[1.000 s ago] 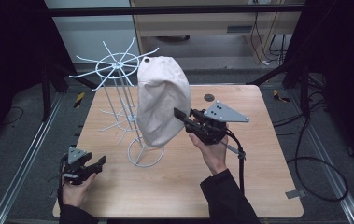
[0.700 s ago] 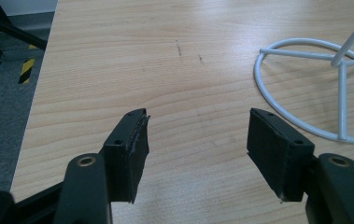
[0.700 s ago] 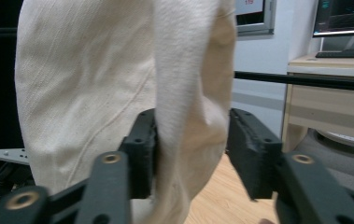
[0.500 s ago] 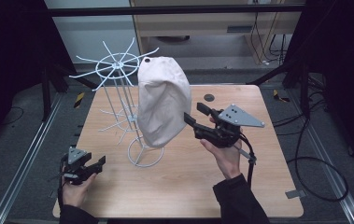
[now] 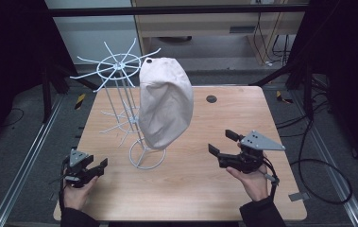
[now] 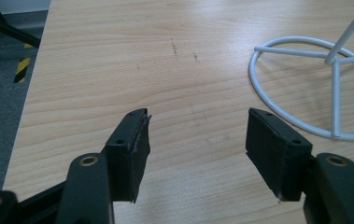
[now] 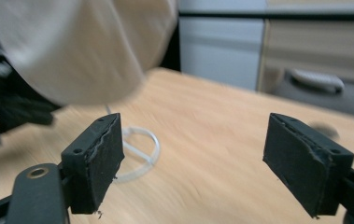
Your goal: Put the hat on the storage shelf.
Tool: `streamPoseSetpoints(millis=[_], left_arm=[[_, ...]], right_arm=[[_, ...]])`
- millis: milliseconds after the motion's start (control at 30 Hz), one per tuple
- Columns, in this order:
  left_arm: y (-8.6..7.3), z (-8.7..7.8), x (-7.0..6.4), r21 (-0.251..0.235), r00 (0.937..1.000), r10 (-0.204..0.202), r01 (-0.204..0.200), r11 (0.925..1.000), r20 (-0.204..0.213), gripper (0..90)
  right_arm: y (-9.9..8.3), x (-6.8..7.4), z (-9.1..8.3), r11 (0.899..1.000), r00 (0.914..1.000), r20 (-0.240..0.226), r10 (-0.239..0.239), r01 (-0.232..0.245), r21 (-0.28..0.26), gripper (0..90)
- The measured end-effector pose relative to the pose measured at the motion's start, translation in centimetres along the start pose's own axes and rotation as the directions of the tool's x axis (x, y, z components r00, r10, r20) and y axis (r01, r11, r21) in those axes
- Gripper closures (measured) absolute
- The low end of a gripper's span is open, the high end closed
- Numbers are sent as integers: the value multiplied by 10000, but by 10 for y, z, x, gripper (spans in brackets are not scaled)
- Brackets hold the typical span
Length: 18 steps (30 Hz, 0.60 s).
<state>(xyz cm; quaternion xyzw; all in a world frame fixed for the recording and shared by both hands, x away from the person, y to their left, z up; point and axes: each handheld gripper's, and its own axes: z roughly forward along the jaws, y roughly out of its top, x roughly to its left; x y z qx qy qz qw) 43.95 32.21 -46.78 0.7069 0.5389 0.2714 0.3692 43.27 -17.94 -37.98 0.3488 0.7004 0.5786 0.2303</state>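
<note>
The beige cap [image 5: 166, 101] hangs on the white wire rack [image 5: 120, 85], which stands on its ring base left of centre on the wooden table [image 5: 205, 189]. The right gripper [image 5: 225, 144] is held low over the table's right half, well apart from the cap, its jaws spread wide with nothing between them. In the blurred right gripper view the cap [image 7: 81, 46] appears, as far as can be judged, above and beyond the jaws. The left gripper [image 5: 102, 165] sits at the near left corner, jaws wide apart and empty, near the ring base [image 6: 305, 88].
</note>
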Motion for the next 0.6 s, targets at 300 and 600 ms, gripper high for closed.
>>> streamPoseSetpoints(millis=[300, 600], left_arm=[[-1, -1, 0, 76, 9999, -47, 46, 10000, 162, 424], [-3, 0, 1, 148, 9997, -129, 126, 9998, 184, 408]], right_arm=[[-53, -29, -5, 9903, 9903, 1343, 352, -526, 1286, 231], [-85, -59, -10, 9754, 9604, 2654, 850, -1346, 1746, 244]])
